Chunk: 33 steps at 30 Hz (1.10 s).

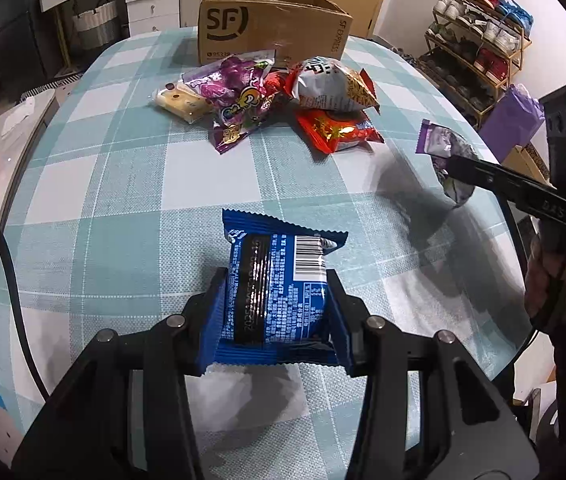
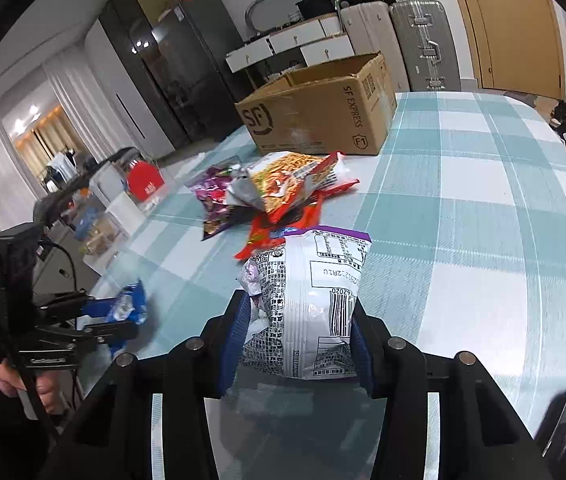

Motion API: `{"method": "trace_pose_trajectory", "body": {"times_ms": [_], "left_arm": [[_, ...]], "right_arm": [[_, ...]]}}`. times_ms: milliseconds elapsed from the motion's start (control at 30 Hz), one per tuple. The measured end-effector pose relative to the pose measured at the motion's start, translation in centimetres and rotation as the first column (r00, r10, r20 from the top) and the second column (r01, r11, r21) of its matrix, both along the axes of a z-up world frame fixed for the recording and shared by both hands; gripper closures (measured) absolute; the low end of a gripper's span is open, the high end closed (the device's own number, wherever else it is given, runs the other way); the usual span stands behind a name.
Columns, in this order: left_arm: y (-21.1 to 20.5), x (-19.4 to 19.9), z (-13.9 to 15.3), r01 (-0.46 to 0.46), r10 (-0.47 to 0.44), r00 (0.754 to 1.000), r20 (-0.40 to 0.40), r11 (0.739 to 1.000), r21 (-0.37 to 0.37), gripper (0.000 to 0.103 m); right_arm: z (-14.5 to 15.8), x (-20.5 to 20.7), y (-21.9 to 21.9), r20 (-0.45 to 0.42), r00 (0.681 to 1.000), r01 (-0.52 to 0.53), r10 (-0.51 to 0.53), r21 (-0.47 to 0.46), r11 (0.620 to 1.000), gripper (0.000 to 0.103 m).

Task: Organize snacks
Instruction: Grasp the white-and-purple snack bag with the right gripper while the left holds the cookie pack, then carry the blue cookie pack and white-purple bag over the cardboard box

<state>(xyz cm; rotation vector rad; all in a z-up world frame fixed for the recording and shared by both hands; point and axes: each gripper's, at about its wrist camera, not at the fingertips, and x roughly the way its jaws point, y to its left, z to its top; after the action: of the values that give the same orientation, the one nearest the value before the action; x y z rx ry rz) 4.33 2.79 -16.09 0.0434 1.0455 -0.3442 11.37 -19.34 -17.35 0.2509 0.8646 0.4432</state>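
My left gripper (image 1: 277, 284) is shut on a blue snack packet (image 1: 279, 280), held above the checked tablecloth; it also shows in the right wrist view (image 2: 123, 306). My right gripper (image 2: 299, 308) is shut on a white and purple snack bag (image 2: 311, 300), also seen at the right of the left wrist view (image 1: 445, 148). A pile of snacks lies further back: a purple bag (image 1: 239, 96), a white and orange bag (image 1: 331, 84), a red packet (image 1: 339, 130) and a pale pastry pack (image 1: 181, 102). An open SF cardboard box (image 1: 267, 28) stands behind the pile.
The table (image 1: 123, 184) has a rounded edge under a teal and white cloth. A shoe rack (image 1: 479, 40) stands to the right, drawers and a basket behind. A red box (image 2: 145, 180) and clear containers sit on a side counter to the left.
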Motion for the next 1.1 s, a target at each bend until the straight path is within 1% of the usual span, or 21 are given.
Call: {"method": "trace_pose_trajectory", "body": {"times_ms": [200, 300, 433, 633, 800, 900, 1100], "left_arm": [[-0.5, 0.1, 0.3, 0.0, 0.0, 1.0, 0.009, 1.0, 0.004, 0.06], [-0.5, 0.1, 0.8, -0.024, 0.023, 0.999, 0.029, 1.0, 0.004, 0.06], [-0.2, 0.7, 1.6, -0.046, 0.047, 0.998, 0.042, 0.999, -0.018, 0.06], [-0.1, 1.8, 3.2, -0.047, 0.048, 0.996, 0.073, 0.999, -0.018, 0.06], [-0.1, 3.7, 5.6, -0.032, 0.035, 0.993, 0.11, 0.999, -0.027, 0.06], [0.4, 5.0, 7.8, -0.032, 0.035, 0.987, 0.156, 0.999, -0.022, 0.06], [1.6, 8.0, 12.1, -0.029, 0.041, 0.981, 0.191, 0.997, -0.067, 0.06]], "right_arm": [[0.4, -1.5, -0.2, 0.006, 1.0, 0.022, -0.023, 0.062, 0.998, 0.056], [1.0, -2.1, -0.4, 0.018, 0.999, 0.031, -0.032, 0.081, 0.996, 0.056], [2.3, -2.6, -0.3, 0.052, 0.998, 0.028, -0.032, 0.09, 0.996, 0.056], [4.5, -2.7, -0.1, 0.095, 0.995, 0.011, -0.023, 0.12, 0.993, 0.056], [6.7, -2.0, 0.2, 0.126, 0.992, -0.002, -0.018, 0.158, 0.987, 0.056], [8.6, -1.1, -0.2, 0.154, 0.988, 0.0, -0.031, 0.2, 0.98, 0.056], [12.6, 1.0, -0.8, 0.202, 0.979, -0.017, -0.034, 0.242, 0.97, 0.056]]}}
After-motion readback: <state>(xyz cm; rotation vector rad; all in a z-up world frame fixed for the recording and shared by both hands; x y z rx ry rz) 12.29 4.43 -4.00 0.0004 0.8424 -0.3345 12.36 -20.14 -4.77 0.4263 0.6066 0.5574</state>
